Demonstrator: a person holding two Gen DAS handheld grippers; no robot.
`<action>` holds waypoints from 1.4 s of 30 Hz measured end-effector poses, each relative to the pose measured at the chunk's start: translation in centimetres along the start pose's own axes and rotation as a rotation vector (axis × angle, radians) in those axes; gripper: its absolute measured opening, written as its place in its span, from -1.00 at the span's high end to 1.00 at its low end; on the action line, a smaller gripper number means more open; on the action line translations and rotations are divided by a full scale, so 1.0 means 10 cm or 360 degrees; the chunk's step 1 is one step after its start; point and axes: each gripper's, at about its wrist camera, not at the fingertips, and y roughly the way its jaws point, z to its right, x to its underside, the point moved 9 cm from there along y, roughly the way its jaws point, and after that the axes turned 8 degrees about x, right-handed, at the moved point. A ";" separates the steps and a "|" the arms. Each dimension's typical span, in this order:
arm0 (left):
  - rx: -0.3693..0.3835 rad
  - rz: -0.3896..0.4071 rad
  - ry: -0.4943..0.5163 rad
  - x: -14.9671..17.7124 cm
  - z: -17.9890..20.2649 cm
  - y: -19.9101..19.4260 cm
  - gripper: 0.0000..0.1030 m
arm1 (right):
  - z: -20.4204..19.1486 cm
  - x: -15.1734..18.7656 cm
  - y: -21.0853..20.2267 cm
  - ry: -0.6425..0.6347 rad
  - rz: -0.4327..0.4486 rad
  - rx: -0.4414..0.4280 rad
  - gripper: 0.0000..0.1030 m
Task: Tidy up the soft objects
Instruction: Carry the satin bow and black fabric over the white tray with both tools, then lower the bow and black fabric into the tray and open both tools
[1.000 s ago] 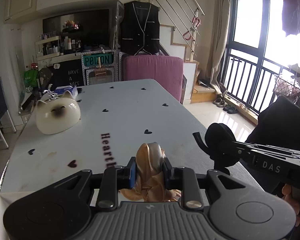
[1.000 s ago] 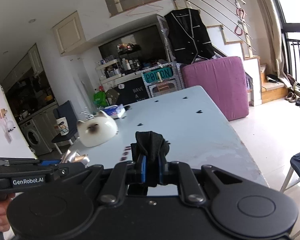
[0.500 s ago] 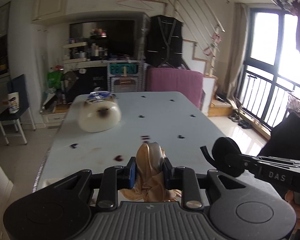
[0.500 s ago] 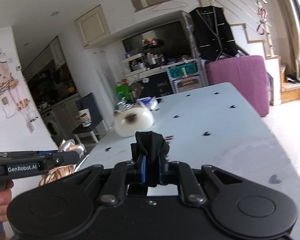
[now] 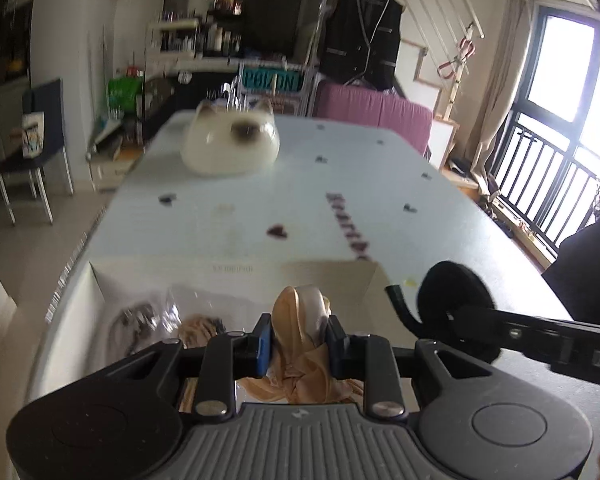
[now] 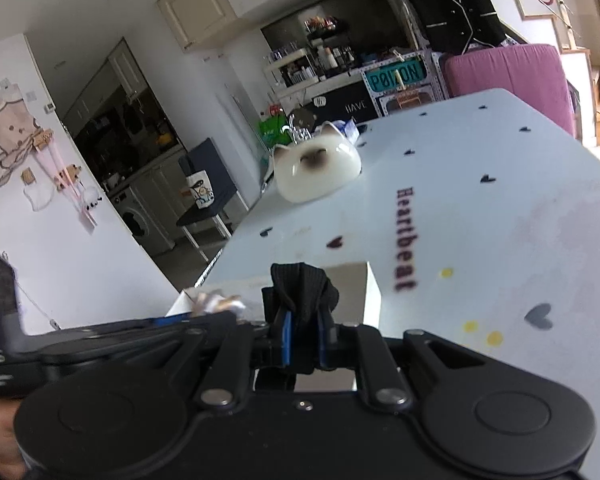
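The tan stocking [image 5: 300, 336] is clamped between the fingers of the left gripper [image 5: 300, 346], bunched above them and hanging loose below, over the open white box [image 5: 236, 280] at the worktop's [image 5: 380, 184] near edge. The black stocking [image 6: 302, 286] is pinched the same way in the right gripper [image 6: 303, 336], just beside that box's far right corner.

Both are thin, slippery knits, crumpled into soft knots. A trailing end could drape over the box's thin card wall, or cling to a pad on release and lift out again. The box looks light, so a bump could shove it off the near edge. The two grippers are close together and could collide. Crinkly clear packets [image 5: 148, 316] already lie inside. A smooth, rounded cat-face cushion [image 5: 230, 144] sits near the far left corner.
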 end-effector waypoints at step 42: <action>-0.0151 -0.0147 0.0264 0.25 -0.17 0.08 -0.10 | -0.10 0.34 0.38 -0.0371 -0.0180 0.0172 0.86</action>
